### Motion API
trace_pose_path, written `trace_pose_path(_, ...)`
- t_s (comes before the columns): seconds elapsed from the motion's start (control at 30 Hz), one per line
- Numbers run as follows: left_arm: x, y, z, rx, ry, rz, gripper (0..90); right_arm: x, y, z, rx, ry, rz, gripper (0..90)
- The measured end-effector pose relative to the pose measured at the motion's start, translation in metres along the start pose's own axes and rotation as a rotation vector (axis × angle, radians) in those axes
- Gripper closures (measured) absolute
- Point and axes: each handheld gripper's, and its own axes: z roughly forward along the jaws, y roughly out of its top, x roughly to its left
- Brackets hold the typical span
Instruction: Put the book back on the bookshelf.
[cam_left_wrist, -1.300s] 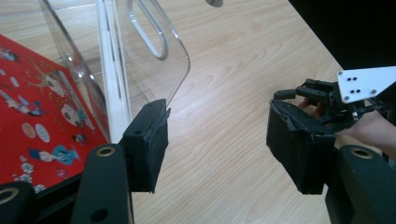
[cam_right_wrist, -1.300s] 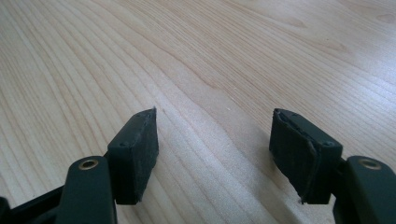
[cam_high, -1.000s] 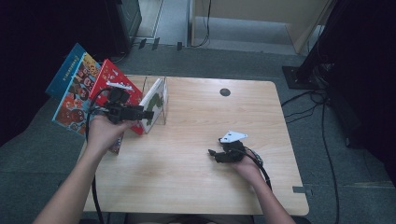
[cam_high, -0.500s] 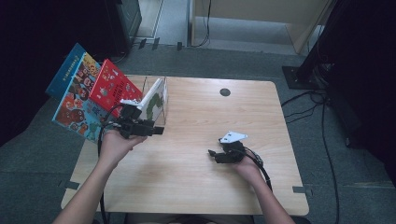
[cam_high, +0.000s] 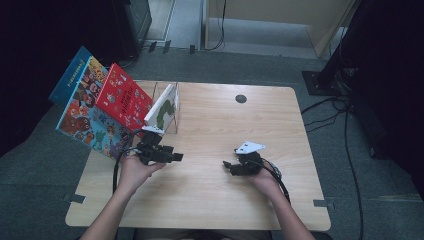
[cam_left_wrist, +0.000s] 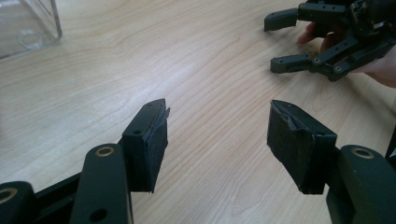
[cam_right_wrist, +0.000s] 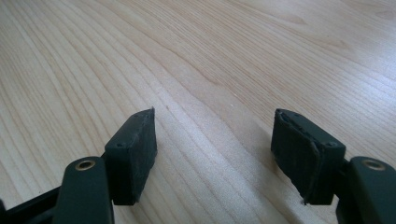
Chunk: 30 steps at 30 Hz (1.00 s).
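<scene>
- Left tool (cam_high: 176, 157) rests low over the wooden surface (cam_high: 210, 200), jaws apart, empty.
- The white book (cam_high: 162, 106) leans in the clear stand (cam_high: 172, 89) just beyond it, spine upright.
- Right tool (cam_high: 227, 166), also apart and empty, sits farther away.

On the pale wooden desk (cam_high: 215, 190), the clear plastic box (cam_high: 169, 102) stands at about ten o'clock from the centre, near the far left corner. A white book with a green picture (cam_high: 163, 106) leans in it, and the red picture book (cam_high: 122, 96) and the large blue picture book (cam_high: 82, 107) lean beyond it at nine o'clock, past the desk's left edge. The left gripper (cam_high: 172, 157) sits just nearer than the box, at eight o'clock. The right gripper (cam_high: 229, 166) lies at four o'clock, well apart from the box, facing the left one. A small round hole (cam_high: 241, 98) lies at twelve o'clock by the far edge.
</scene>
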Motion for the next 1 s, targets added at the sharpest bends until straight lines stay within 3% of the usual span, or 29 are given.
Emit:
trace_pose_path(0.07,0.0,-0.002,0.004,0.008,0.012,0.017,38.9,0.0,0.0,0.0,0.001,0.0,0.001,31.2)
trace_pose_path(0.2,0.003,-0.008,0.011,-0.009,-0.016,0.003,39.0,0.0,0.0,0.0,0.0,0.0,-0.001,31.2)
trace_pose_path(0.27,0.003,-0.01,0.015,0.008,0.0,0.016,39.0,0.0,0.0,0.0,-0.001,0.0,-0.001,31.2)
trace_pose_path(0.43,0.004,-0.017,0.024,0.013,-0.016,0.014,39.0,0.0,0.0,0.0,0.0,0.002,0.0,31.1)
trace_pose_path(0.63,0.005,-0.025,0.027,0.027,-0.002,0.029,38.9,0.002,-0.002,-0.002,0.006,-0.004,0.008,27.3)
trace_pose_path(0.8,0.006,-0.029,0.031,0.029,0.001,0.019,38.3,0.003,-0.003,-0.003,0.011,0.005,0.0,23.9)
trace_pose_path(1.0,0.01,-0.032,0.031,0.022,-0.014,0.015,37.6,0.003,-0.003,-0.003,0.015,0.019,-0.016,19.8)
